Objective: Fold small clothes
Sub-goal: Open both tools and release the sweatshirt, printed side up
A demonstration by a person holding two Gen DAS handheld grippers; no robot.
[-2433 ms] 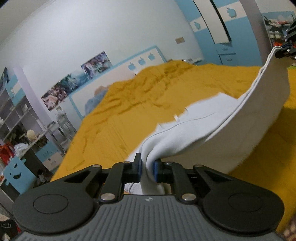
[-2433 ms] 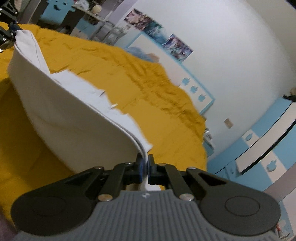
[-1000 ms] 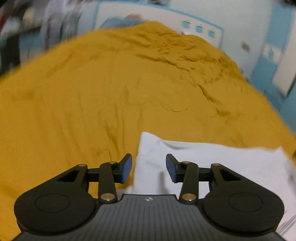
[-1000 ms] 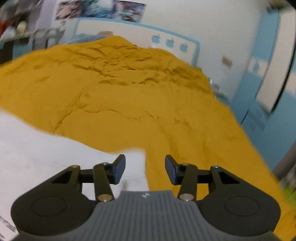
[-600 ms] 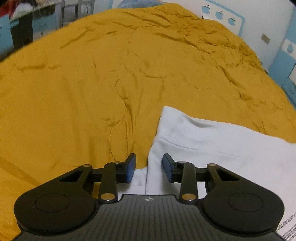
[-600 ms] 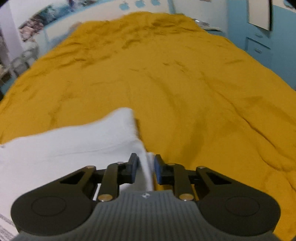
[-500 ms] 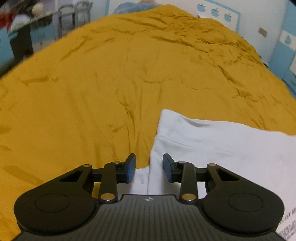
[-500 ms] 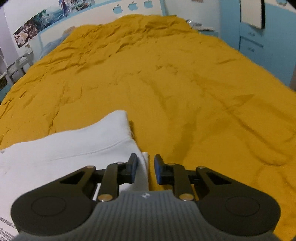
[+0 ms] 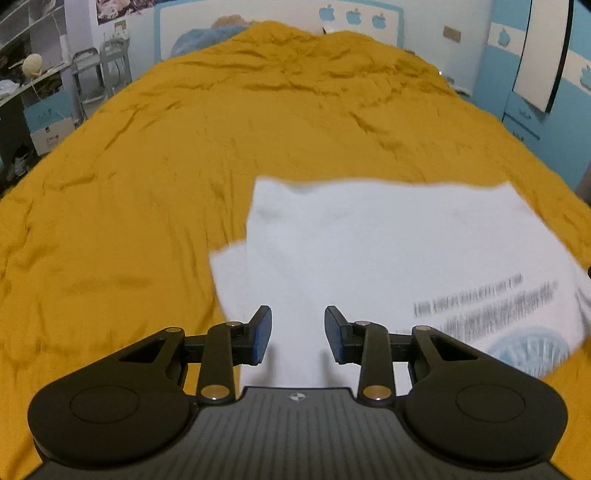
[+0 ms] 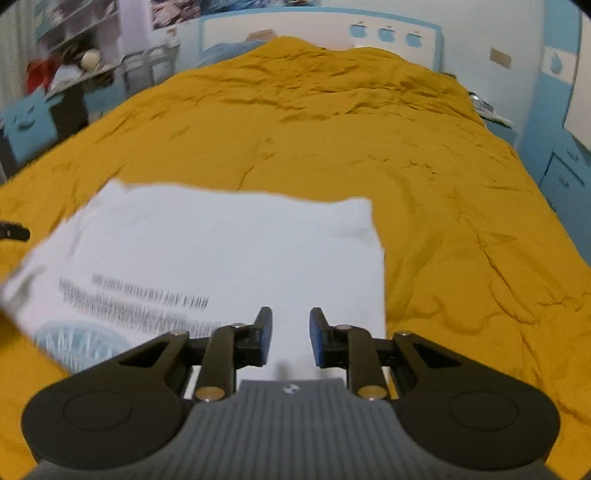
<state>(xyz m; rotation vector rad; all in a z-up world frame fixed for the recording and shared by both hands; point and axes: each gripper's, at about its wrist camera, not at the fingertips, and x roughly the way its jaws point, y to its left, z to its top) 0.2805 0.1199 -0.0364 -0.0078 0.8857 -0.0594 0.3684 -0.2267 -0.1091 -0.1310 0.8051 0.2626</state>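
Observation:
A white T-shirt with blurred dark lettering and a pale blue round print lies folded and flat on the mustard-yellow bed cover. My left gripper hovers open over the shirt's near left part, with nothing pinched between its blue pads. In the right wrist view the same shirt spreads to the left, and my right gripper hangs over its near right corner. Its jaws are opening, a narrow gap apart, and no cloth is between them. The left gripper's tip shows at the left edge.
The wrinkled bed cover stretches far ahead to a white headboard with blue apple marks and a blue pillow. Shelves and a cluttered desk stand on the left, blue cabinets on the right.
Both grippers carried the shirt in the air, then laid it down and let go. Since half a second ago both have drawn back and up, and more of the shirt shows.

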